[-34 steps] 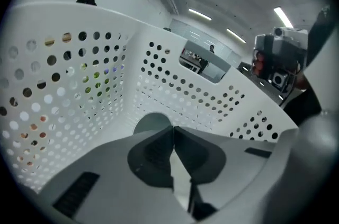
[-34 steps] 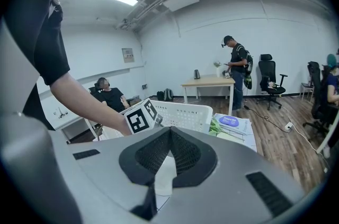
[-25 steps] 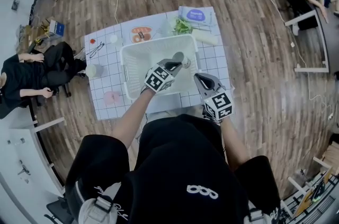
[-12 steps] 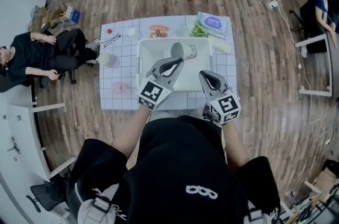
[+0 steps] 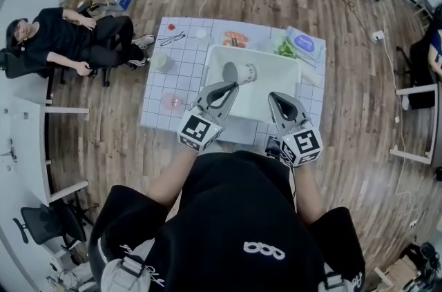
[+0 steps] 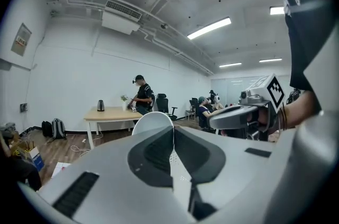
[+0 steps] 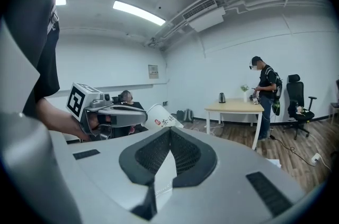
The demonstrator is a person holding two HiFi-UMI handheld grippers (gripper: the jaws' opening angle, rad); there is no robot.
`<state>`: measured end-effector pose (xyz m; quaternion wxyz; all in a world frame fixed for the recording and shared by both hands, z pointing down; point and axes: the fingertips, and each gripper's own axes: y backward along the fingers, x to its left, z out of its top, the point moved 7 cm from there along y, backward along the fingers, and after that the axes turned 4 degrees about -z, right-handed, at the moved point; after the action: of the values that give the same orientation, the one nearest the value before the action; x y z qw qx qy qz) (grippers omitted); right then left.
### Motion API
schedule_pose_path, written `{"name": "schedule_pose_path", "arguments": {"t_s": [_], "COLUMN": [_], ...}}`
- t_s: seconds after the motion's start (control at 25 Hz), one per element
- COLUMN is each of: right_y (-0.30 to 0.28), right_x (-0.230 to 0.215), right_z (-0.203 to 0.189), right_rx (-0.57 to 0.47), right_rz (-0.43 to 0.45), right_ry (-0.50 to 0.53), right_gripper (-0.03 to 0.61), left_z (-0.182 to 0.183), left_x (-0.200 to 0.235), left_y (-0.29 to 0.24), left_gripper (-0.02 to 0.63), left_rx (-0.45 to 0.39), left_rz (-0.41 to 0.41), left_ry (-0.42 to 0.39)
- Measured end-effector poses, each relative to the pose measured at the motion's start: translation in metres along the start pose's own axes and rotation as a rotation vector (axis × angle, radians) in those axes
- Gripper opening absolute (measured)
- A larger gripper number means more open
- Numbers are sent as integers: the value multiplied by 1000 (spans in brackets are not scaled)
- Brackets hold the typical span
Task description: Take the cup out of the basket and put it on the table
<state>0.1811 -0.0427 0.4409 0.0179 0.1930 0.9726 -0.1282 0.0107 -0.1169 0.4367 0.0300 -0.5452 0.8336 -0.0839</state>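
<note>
A white paper cup (image 5: 239,72) with red print hangs tilted on its side above the white basket (image 5: 290,64). My left gripper (image 5: 231,85) is shut on the cup's rim. In the left gripper view the cup's round edge (image 6: 152,121) shows just past the closed jaws. The right gripper view shows the cup (image 7: 160,118) at the tip of the left gripper (image 7: 143,116). My right gripper (image 5: 273,96) hovers over the basket's near right side, shut with nothing in it. The basket stands on a table with a grid cloth (image 5: 173,80).
On the cloth left of the basket lie a pink lid (image 5: 173,102), a small white cup (image 5: 160,61) and scissors (image 5: 172,39). Behind the basket are a food packet (image 5: 236,40), greens (image 5: 284,49) and a wipes pack (image 5: 304,43). A person (image 5: 69,42) reclines on chairs at the left.
My left gripper has lifted the cup up from inside the basket and drawn back toward me. The right gripper has barely moved.
</note>
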Motion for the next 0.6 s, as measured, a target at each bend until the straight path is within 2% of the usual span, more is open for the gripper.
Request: {"name": "schedule_pose_path", "arguments": {"t_s": [0.6], "right_y": [-33], "right_x": [34], "right_z": [12], "right_rx": [11], "right_rz": [107], "right_ry": [36], "right_gripper": [25], "left_z": [1], "left_x": [22], "left_y": [49], "left_gripper": [14], "left_rx": [-44], "left_rz": [115], "left_ry": [23]}}
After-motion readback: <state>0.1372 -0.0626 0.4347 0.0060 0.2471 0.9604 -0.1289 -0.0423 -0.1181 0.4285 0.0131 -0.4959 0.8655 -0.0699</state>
